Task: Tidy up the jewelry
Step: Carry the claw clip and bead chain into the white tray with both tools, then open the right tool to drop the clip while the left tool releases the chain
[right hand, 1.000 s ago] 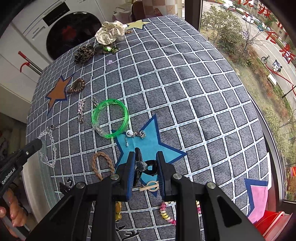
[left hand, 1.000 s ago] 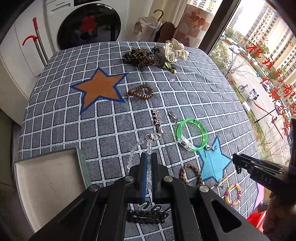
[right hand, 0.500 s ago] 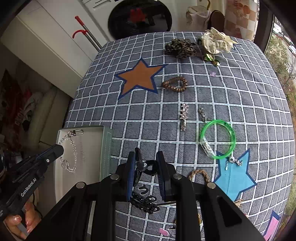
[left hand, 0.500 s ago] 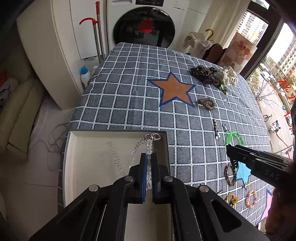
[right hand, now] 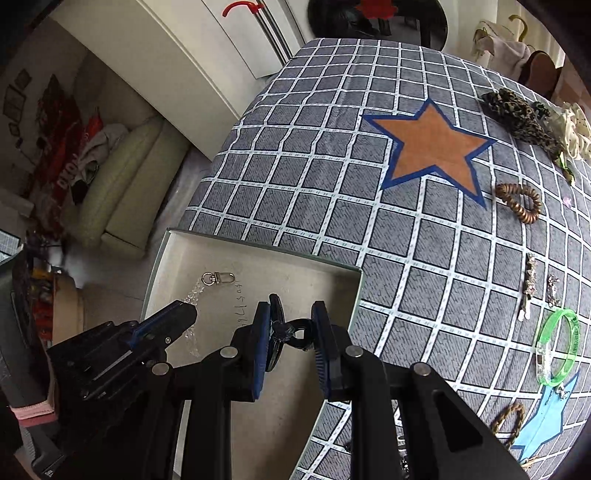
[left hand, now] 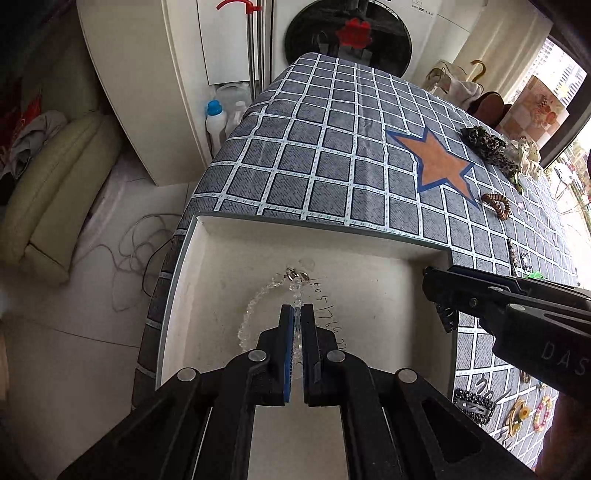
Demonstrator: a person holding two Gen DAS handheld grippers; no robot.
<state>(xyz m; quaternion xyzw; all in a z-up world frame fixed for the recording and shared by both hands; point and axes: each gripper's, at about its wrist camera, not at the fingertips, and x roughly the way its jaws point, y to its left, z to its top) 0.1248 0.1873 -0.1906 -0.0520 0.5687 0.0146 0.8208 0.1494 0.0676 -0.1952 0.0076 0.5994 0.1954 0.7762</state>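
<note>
Left gripper [left hand: 295,314]: clenched on a clear beaded chain with a silver swivel clasp [left hand: 258,306], held over the shallow white cardboard box [left hand: 369,280].
Beaded chain: its loop and clasp hung inside the box, near the floor with handwritten digits.
Right gripper [right hand: 290,325]: grasping a small black ring-shaped hair clip [right hand: 291,330] between its blue pads, above the box's right part.
Box: sat at the near corner of the grey checked tablecloth [right hand: 332,184].
Still on the cloth: a green translucent bangle [right hand: 557,347], a brown wooden bead bracelet [right hand: 519,201].

Handwriting [left hand: 328,314] on box floor illegible; dark clip [left hand: 445,317] mostly hidden behind right gripper [left hand: 428,280]; washing machine [left hand: 347,33] cropped at top.
</note>
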